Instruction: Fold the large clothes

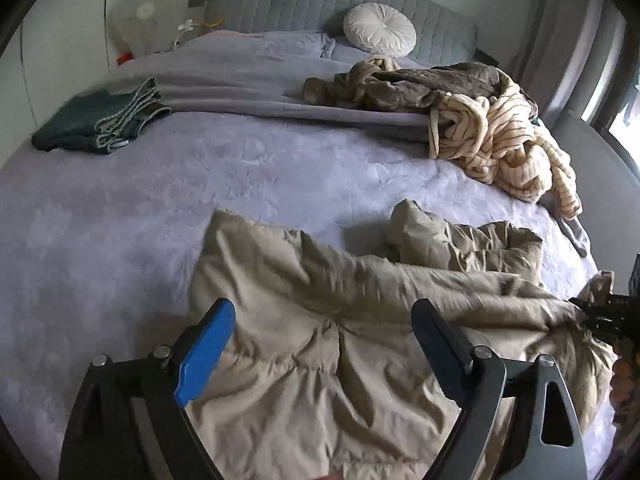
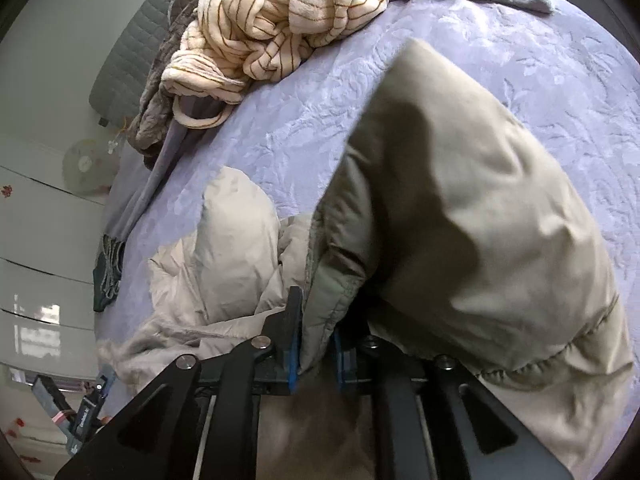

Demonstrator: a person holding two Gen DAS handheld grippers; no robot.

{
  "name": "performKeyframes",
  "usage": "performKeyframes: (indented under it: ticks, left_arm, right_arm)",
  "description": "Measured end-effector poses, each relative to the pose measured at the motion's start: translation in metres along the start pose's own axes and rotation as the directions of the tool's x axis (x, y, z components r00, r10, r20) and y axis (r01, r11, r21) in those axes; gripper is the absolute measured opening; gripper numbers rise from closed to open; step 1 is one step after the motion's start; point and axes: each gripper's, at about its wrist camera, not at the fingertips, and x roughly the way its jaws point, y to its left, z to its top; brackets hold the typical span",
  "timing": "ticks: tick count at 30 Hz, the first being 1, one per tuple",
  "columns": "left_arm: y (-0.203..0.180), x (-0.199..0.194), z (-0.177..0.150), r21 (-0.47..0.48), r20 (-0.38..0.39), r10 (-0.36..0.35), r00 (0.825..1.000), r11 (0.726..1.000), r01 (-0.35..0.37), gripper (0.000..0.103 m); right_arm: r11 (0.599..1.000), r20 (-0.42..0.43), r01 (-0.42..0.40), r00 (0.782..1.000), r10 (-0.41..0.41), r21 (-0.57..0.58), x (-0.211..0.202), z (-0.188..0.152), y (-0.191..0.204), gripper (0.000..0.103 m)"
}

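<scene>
A beige puffer jacket point(image 1: 304, 272) lies crumpled on the lavender bed cover point(image 1: 200, 172), near the front edge. My left gripper point(image 1: 323, 306) hovers just above the jacket's near part, jaws wide open, nothing between the blue pad point(image 1: 204, 352) and the dark finger. My right gripper point(image 1: 608, 316) shows at the right edge of the left wrist view, at the jacket's fur-trimmed end. In the right wrist view the right gripper point(image 2: 318, 320) has a thick fold of the jacket point(image 2: 460, 220) filling the narrow gap between its blue pads. That fold stands up and hides the right fingertip.
A cream striped robe point(image 1: 500, 140) and a brown garment point(image 1: 400, 84) are heaped at the back right. A folded dark stack point(image 1: 100, 120) sits at the back left. A round white pillow point(image 1: 380, 28) leans on the grey headboard. The bed edge runs along the right.
</scene>
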Motion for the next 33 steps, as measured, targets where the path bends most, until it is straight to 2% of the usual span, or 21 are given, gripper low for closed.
performKeyframes:
  ticks: [1, 3, 4, 5, 6, 7, 8, 9, 10, 12, 14, 16, 20, 24, 27, 30, 33]
  left_arm:
    - [0.001, -0.004, 0.002, -0.003, -0.001, 0.000, 1.000, 1.000, 0.000, 0.090]
    - [-0.002, -0.012, 0.004, 0.003, 0.008, 0.000, 1.000, 1.000, 0.000, 0.090]
    - [-0.005, -0.015, 0.004, 0.012, 0.009, -0.010, 1.000, 1.000, 0.010, 0.081]
    - [-0.009, -0.016, 0.004, 0.021, -0.001, -0.036, 0.999, 0.999, 0.036, 0.066]
    - [-0.014, -0.014, 0.004, 0.029, -0.026, -0.071, 0.997, 0.997, 0.072, 0.061]
    - [-0.020, -0.011, 0.002, 0.033, -0.052, -0.107, 0.993, 0.993, 0.109, 0.054]
    - [-0.027, -0.007, 0.000, 0.041, -0.068, -0.139, 0.988, 0.989, 0.142, 0.050]
    - [-0.037, -0.002, -0.003, 0.063, -0.087, -0.161, 0.983, 0.984, 0.167, 0.043]
    - [-0.049, 0.007, -0.006, 0.093, -0.106, -0.161, 0.981, 0.981, 0.171, 0.042]
    - [-0.069, 0.028, -0.014, 0.131, -0.127, -0.145, 0.981, 0.978, 0.162, 0.043]
    - [-0.077, 0.057, -0.022, 0.115, -0.156, -0.129, 0.979, 0.982, 0.148, 0.043]
    - [-0.078, 0.078, -0.024, 0.093, -0.146, -0.100, 0.984, 0.989, 0.115, 0.043]
    - [-0.077, 0.109, -0.013, 0.074, -0.129, -0.065, 0.990, 0.994, 0.075, 0.043]
    - [-0.075, 0.120, -0.001, 0.076, -0.151, -0.068, 0.986, 0.994, 0.080, 0.043]
    - [-0.058, 0.106, 0.009, 0.084, -0.120, -0.039, 0.992, 0.995, 0.049, 0.043]
    - [-0.025, 0.098, 0.023, 0.088, -0.074, 0.058, 0.996, 0.995, -0.051, 0.043]
    - [0.015, 0.110, 0.031, 0.046, -0.080, 0.194, 0.978, 0.981, -0.191, 0.043]
  right_arm:
    - [1.000, 0.004, 0.001, 1.000, -0.001, -0.001, -0.004, 0.000, 0.000, 0.032]
    - [1.000, 0.020, -0.009, 1.000, 0.009, -0.007, -0.015, 0.001, 0.003, 0.069]
    - [1.000, 0.029, -0.028, 0.999, 0.028, -0.012, -0.022, -0.001, 0.004, 0.071]
    - [0.999, 0.023, -0.047, 0.999, 0.048, -0.020, -0.026, -0.004, 0.007, 0.071]
    - [0.998, 0.010, -0.055, 0.998, 0.055, -0.029, -0.028, -0.007, 0.009, 0.071]
    - [0.997, -0.012, -0.056, 0.998, 0.055, -0.052, -0.028, -0.012, 0.013, 0.070]
    - [0.995, -0.035, -0.053, 0.998, 0.050, -0.088, -0.025, -0.018, 0.019, 0.056]
    - [0.992, -0.052, -0.041, 0.998, 0.035, -0.119, -0.021, -0.021, 0.024, 0.031]
    - [0.986, -0.072, -0.014, 0.997, 0.002, -0.166, -0.013, -0.025, 0.031, 0.024]
    - [0.974, -0.093, 0.012, 0.995, -0.034, -0.228, 0.008, -0.031, 0.039, 0.022]
    - [0.970, -0.098, 0.027, 0.994, -0.052, -0.240, 0.029, -0.032, 0.041, 0.022]
    - [0.966, -0.074, 0.051, 0.995, -0.072, -0.255, 0.049, -0.031, 0.039, 0.022]
    - [0.955, -0.039, 0.077, 0.995, -0.092, -0.285, 0.079, -0.017, 0.038, 0.014]
    - [0.958, -0.061, 0.070, 0.994, -0.091, -0.277, 0.090, -0.003, 0.038, 0.011]
    - [0.953, -0.077, 0.058, 0.993, -0.085, -0.299, 0.074, 0.007, 0.036, 0.011]
    - [0.927, 0.000, 0.169, 0.984, -0.179, -0.334, 0.050, 0.020, 0.022, 0.011]
    - [0.898, 0.092, 0.324, 0.946, -0.310, -0.298, 0.030, 0.035, -0.005, 0.011]
